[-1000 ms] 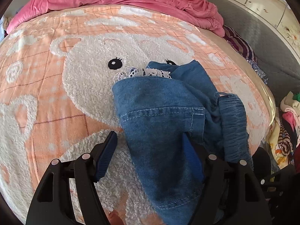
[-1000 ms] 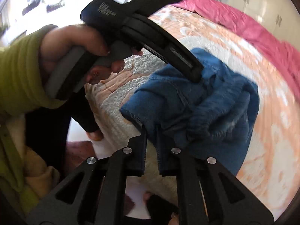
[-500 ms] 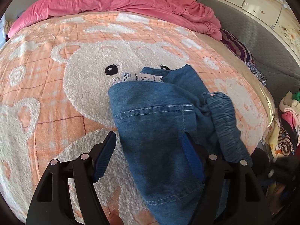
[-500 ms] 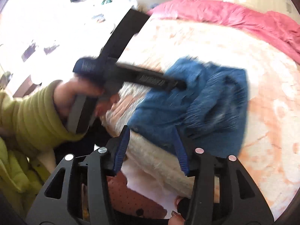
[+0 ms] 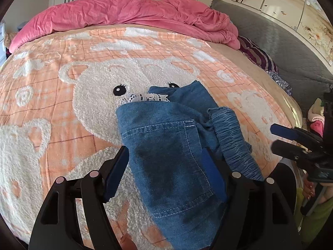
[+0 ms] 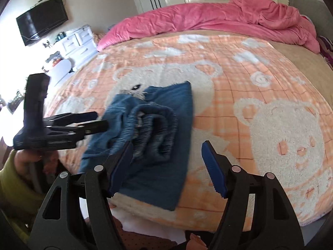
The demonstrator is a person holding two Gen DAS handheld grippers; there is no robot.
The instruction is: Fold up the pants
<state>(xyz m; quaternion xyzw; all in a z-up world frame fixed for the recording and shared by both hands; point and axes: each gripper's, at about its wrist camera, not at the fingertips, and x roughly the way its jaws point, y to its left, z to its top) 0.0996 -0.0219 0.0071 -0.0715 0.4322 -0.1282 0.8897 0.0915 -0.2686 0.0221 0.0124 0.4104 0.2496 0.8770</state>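
Note:
Blue denim pants (image 5: 170, 145) with a white lace hem lie bunched and partly folded on the orange bear blanket (image 5: 62, 83) near the bed's front edge. They also show in the right wrist view (image 6: 158, 125). My left gripper (image 5: 166, 175) is open, its jaws either side of the denim's near end. My right gripper (image 6: 168, 166) is open and empty, held just in front of the pants, apart from them. The right gripper shows at the right edge of the left wrist view (image 5: 295, 141). The left gripper shows at the left of the right wrist view (image 6: 100, 120).
A pink duvet (image 5: 135, 12) is heaped along the bed's far side. A grey headboard (image 5: 281, 48) and striped cloth (image 5: 258, 56) lie to the right. A white dresser (image 6: 77, 43) and wall TV (image 6: 41, 25) stand left. The bed's edge (image 6: 187, 212) is close below.
My right gripper has let go of the pants, opened wide and drawn back to the right. My left gripper has stayed open over the denim and drawn back a little.

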